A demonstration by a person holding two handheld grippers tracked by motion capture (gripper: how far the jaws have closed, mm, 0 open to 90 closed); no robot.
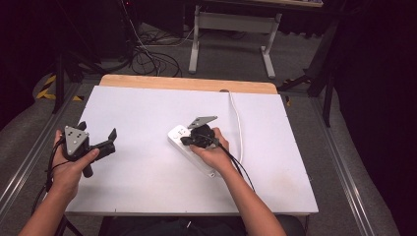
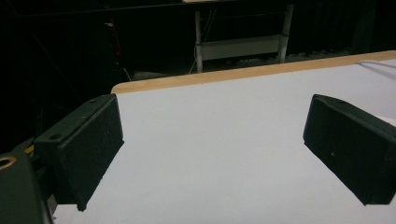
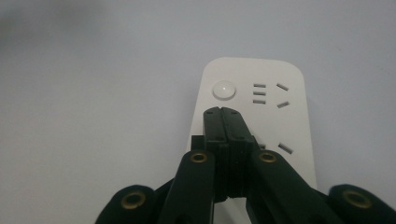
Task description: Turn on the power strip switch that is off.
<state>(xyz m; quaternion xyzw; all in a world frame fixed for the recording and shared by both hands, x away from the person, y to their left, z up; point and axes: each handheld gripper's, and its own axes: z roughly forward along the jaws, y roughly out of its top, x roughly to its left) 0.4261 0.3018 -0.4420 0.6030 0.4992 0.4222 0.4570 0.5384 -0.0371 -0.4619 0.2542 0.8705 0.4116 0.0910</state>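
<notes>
Power strip (image 1: 189, 146) is the thing in play here, a white one lying flat on the white surface (image 1: 147, 167), roughly in the middle of it and a bit toward the right side. Its white cord (image 1: 238, 120) runs off from near the strip toward the far wooden edge of the surface.

Right claw (image 3: 227, 112) is clenched tight with nothing between the jaws, tips pressed together and hovering right over the strip, just short of the round button (image 3: 224, 90) at the strip's end. Looks to me like it's set up to poke that button with the closed tips rather than grab anything. Whether the tips actually touch the strip's top I can't tell.

Left claw (image 2: 212, 144) is released, jaws wide apart, nothing in them, parked well off to the left of the strip, with bare surface under it.

Handling-wise, my guess: hard plastic shell, stiff, won't flex or dent, fairly light. Smooth and glossy-ish, so probably slippery on that smooth surface, and a push on the button could skate it sideways. The cord will tug a bit if you move it. If you need to hold it, I'd pinch across the two long sides near the middle, since the top is too wide and flat to get a bite. The free left claw could steady the end of the strip away from the button.
</notes>
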